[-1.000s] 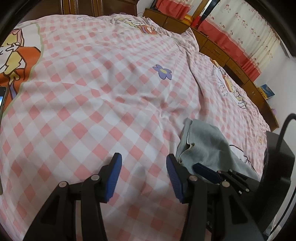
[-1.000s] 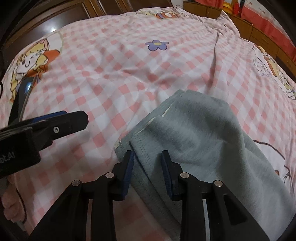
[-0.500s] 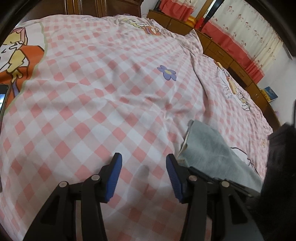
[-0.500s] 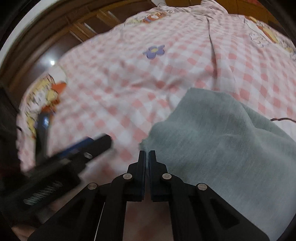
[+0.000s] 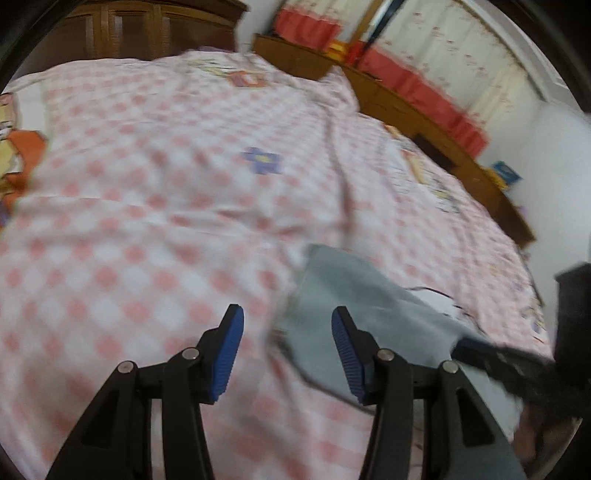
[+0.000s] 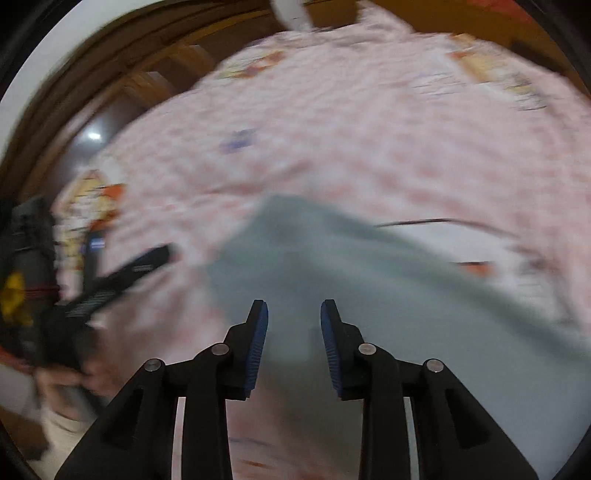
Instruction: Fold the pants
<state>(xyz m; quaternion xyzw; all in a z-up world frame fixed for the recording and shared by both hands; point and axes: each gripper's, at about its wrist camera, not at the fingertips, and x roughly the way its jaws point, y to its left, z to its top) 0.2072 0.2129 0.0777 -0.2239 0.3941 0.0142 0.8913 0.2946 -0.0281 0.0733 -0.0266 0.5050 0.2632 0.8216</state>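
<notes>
Two blurred fisheye views are being given, one from each handheld tool, both looking down along black arms with blue pads onto a bed.

A pink and white checked bedspread [image 5: 155, 206] is being shown spread across the bed, printed with a purple flower [image 5: 263, 161] and cartoon figures near the edges. The grey pants [image 6: 369, 295] are lying on the bedspread as a bunched, partly folded heap. In the left wrist view the pants [image 5: 354, 291] are seen low and to the right of centre, with their near edge reaching in between the pads.

The left tool [image 5: 287, 354] is being held roughly half open above the bedspread. Nothing is being gripped by it; checked cloth and the edge of the pants are showing through the gap, and neither pad can be seen pressing on them.

The right tool [image 6: 294, 345] is being opened, its jaws standing partly apart. Grey fabric is filling the space behind and between its pads, yet the pads are not being pressed onto it, so no hold on the pants is being shown. The right tool is also glimpsed as a dark blur at the right edge of the left wrist view.

A wooden headboard [image 5: 147, 33] and red and white curtains [image 5: 424, 74] are visible beyond the bed.
</notes>
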